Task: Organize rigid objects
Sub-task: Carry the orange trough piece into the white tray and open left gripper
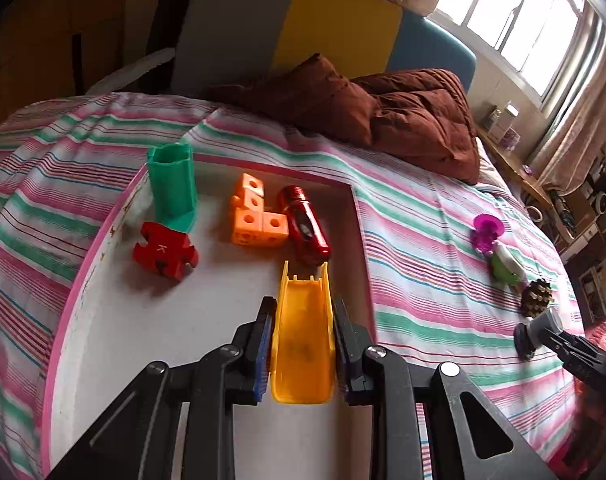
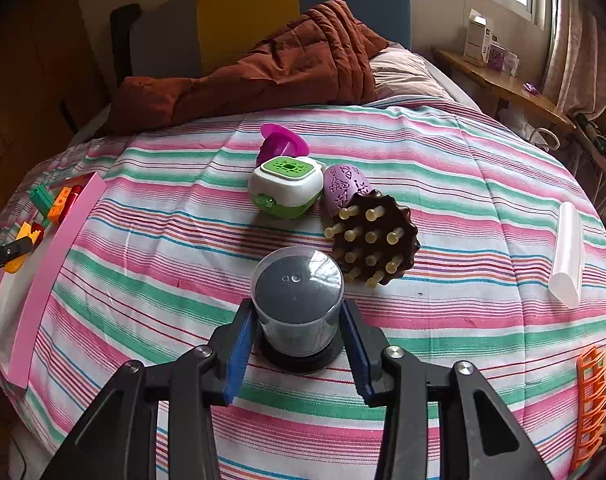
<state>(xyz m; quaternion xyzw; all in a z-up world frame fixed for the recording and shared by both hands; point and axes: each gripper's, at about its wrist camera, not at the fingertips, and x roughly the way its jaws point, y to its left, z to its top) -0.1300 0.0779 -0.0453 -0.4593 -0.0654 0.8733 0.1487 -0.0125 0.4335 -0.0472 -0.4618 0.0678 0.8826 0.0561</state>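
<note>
My left gripper (image 1: 302, 312) is shut on a yellow toy slide (image 1: 303, 344), held over the white, pink-rimmed tray (image 1: 115, 344). In the tray lie a green tube (image 1: 173, 184), a red puzzle piece (image 1: 165, 252), orange linked cubes (image 1: 253, 216) and a red toy car (image 1: 305, 226). My right gripper (image 2: 297, 312) is shut on a clear jar with a dark lid (image 2: 297, 300), which stands on the striped bedspread. Just beyond it sit a brown spiked massager (image 2: 373, 240), a purple egg (image 2: 343, 186), a white and green box (image 2: 285, 186) and a magenta piece (image 2: 281, 142).
A brown quilt (image 1: 383, 108) and pillows lie at the head of the bed. A white tube (image 2: 568, 252) rests on the bedspread at the right, and an orange rack (image 2: 591, 400) sits at the lower right edge. A wooden shelf (image 2: 503, 84) runs under the window.
</note>
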